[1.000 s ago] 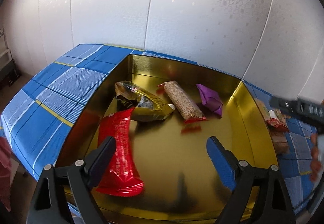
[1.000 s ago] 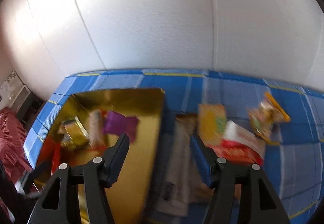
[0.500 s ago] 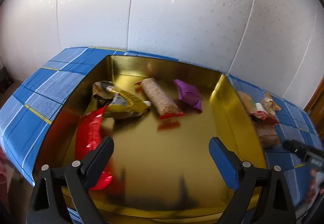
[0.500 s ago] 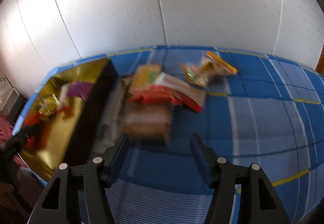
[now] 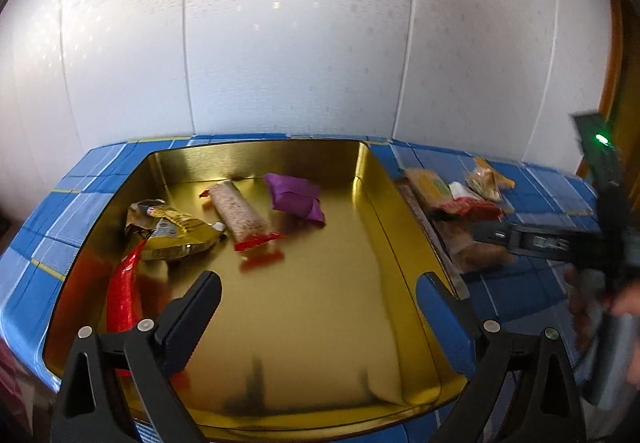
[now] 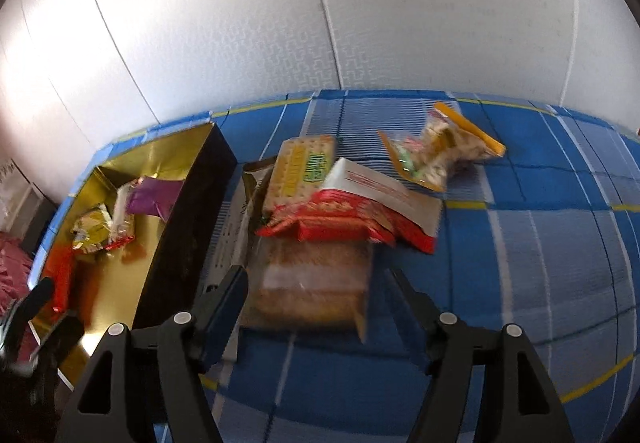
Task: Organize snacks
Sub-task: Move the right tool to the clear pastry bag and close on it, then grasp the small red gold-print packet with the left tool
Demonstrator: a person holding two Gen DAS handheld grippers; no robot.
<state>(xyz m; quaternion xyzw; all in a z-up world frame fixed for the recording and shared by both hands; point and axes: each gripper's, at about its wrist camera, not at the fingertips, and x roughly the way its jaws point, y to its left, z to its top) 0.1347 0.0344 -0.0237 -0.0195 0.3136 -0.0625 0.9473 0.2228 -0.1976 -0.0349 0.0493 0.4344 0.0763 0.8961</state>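
Over the near end of the gold tray [image 5: 404, 243], the left gripper [image 5: 316, 307] hangs with its jaws spread wide and still opening, nothing between them but bare gold floor. Just beyond its left finger, a red packet [image 5: 122, 295] lies along the tray's left wall. Further in sit 3 more snacks: a yellow-gold bag [image 5: 172, 233], a clear tube of grain-coloured snack with red ends [image 5: 240, 215], and a purple packet [image 5: 294, 197] nearest the far wall.

Outside the tray's right wall, on the blue checked cloth [image 6: 540, 251], the right gripper [image 6: 316, 303] points down at a pile of loose snacks. Its jaws are opening, and a brown, blurred packet [image 6: 316, 283] lies between the 2 fingers; whether the pads touch it cannot be told. Behind that packet lies a red packet with a white flap [image 6: 360, 211], partly over a yellow biscuit pack [image 6: 304, 167]. Further back and to the right, well apart from the pile, a clear bag with orange edges [image 6: 440, 147] rests on the cloth. A white panelled wall [image 6: 320, 11] stands behind everything.
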